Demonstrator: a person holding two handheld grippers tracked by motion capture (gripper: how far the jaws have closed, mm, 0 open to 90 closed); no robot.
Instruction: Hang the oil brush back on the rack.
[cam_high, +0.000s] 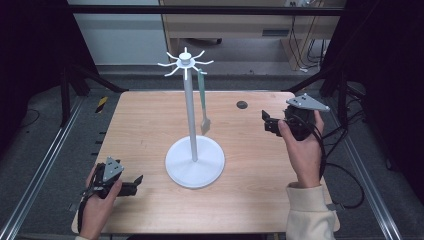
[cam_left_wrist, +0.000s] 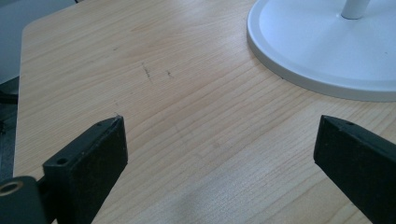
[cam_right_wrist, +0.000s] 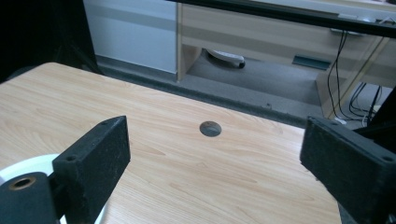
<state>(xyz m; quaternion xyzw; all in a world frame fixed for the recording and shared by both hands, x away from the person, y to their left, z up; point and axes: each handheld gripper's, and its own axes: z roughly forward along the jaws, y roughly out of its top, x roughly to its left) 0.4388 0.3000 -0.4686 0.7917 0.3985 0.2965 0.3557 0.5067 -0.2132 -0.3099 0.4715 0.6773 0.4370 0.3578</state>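
Observation:
A white rack (cam_high: 190, 110) with a round base (cam_high: 195, 162) stands at the middle of the wooden table (cam_high: 145, 125). Its top carries a ring of hooks (cam_high: 185, 61). A green-handled utensil (cam_high: 203, 100) hangs from one hook, right of the pole. My left gripper (cam_high: 137, 184) rests low at the front left, pointing towards the base, open with nothing between its jaws. In the left gripper view the base (cam_left_wrist: 317, 51) lies ahead to the right of the left gripper (cam_left_wrist: 219, 140). My right gripper (cam_high: 265, 121), held in a hand right of the rack, is open and holds nothing.
A small dark round hole (cam_high: 242, 104) sits in the tabletop near the far right; the right gripper view has the hole (cam_right_wrist: 210, 129) straight ahead and the base edge (cam_right_wrist: 28, 165) at lower left. Black frame rails flank the table. A desk and cables stand beyond the far edge.

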